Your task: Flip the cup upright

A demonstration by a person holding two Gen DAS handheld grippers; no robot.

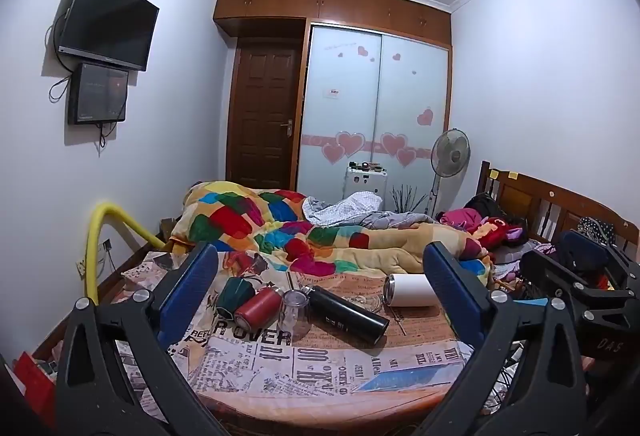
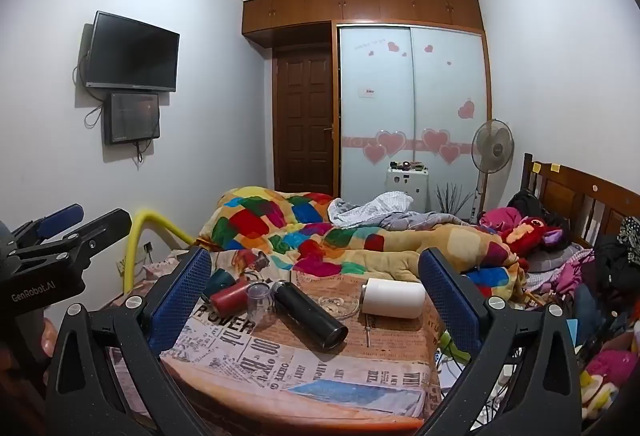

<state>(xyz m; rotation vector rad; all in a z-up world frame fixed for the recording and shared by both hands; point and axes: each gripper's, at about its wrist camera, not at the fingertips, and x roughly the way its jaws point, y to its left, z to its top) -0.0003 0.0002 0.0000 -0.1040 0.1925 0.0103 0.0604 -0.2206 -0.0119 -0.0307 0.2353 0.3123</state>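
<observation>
Several cups lie on their sides on a newspaper-print cloth [image 1: 280, 368] over a table: a dark green cup [image 1: 235, 295], a red cup [image 1: 257, 307], a clear plastic cup [image 1: 295, 312], a black flask [image 1: 347, 313] and a white tumbler [image 1: 410, 290]. They also show in the right wrist view: green cup [image 2: 219, 281], red cup [image 2: 229, 295], clear cup [image 2: 258, 301], black flask [image 2: 310, 314], white tumbler [image 2: 394, 298]. My left gripper [image 1: 320, 294] is open and empty, short of the cups. My right gripper [image 2: 316, 290] is open and empty, likewise short of them.
A clear glass dish [image 2: 338, 304] lies between the flask and the tumbler; a metal rod [image 2: 368, 332] lies in front of the tumbler. A bed with a colourful quilt [image 1: 280, 228] stands behind. Clutter and a headboard [image 2: 580, 196] are at right; a yellow tube [image 1: 100, 236] at left.
</observation>
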